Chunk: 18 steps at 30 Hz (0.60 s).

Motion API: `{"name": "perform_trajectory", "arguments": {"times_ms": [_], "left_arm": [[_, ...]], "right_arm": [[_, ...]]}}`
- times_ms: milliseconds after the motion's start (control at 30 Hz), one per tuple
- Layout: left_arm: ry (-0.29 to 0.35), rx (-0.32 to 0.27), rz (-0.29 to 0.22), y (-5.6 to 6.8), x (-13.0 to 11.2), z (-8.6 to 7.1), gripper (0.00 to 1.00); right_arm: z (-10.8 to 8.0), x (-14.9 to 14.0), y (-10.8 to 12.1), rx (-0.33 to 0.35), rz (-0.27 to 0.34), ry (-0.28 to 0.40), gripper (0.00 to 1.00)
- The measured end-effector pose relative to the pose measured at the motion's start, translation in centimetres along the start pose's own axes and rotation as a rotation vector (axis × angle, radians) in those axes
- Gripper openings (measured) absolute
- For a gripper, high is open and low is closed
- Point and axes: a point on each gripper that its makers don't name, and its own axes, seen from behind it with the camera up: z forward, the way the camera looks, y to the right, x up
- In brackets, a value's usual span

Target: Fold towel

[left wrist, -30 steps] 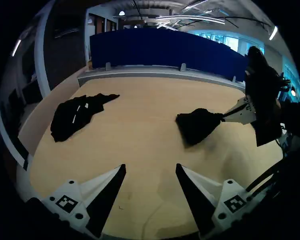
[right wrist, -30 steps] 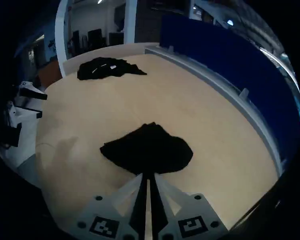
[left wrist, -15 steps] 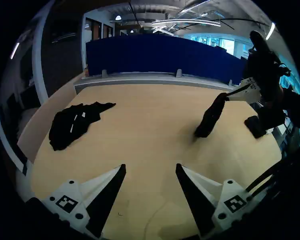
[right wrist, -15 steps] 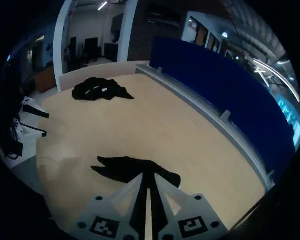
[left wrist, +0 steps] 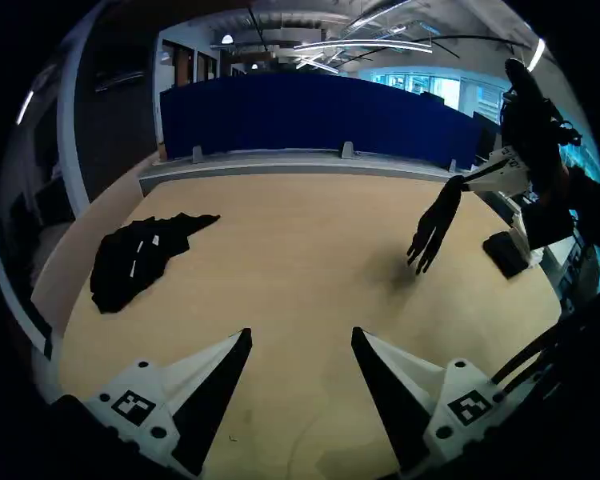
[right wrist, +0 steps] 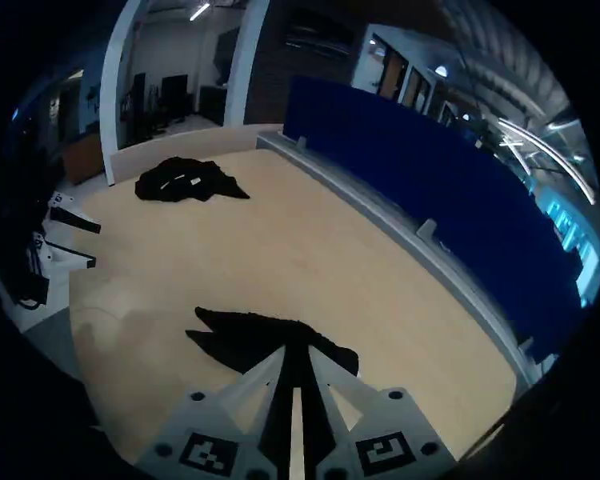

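The right gripper point(right wrist: 298, 349), clamped on a black towel point(left wrist: 434, 226), is dangling it above the table point(left wrist: 300, 224) before folding; the wide-open, empty left gripper point(left wrist: 300, 333) is likely needing to catch a corner.

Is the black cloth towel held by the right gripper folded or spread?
Neither: black cloth towel hangs bunched from shut right gripper.

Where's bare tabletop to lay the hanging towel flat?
Widest bare patch: the middle of the table, between the black cloth pile on one side and the towel hanging from the right tongs. Also bare: the strip along the blue divider. Tighter by the small black object at the table edge.
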Motion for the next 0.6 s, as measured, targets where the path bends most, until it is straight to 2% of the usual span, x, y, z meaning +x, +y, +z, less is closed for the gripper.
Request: {"name": "perform_trajectory", "arguments": {"times_ms": [333, 600], "left_arm": [[-0.004, -0.018, 0.016, 1.3, 0.8, 0.9, 0.92], [-0.012, -0.025, 0.04, 2.1, 1.2, 1.9, 0.93]], "right_arm": [[-2.6, -1.8, 4.0, -0.046, 0.036, -0.001, 0.04], [-5.5, -4.8, 9.2, -0.093, 0.063, -0.029, 0.04]]}}
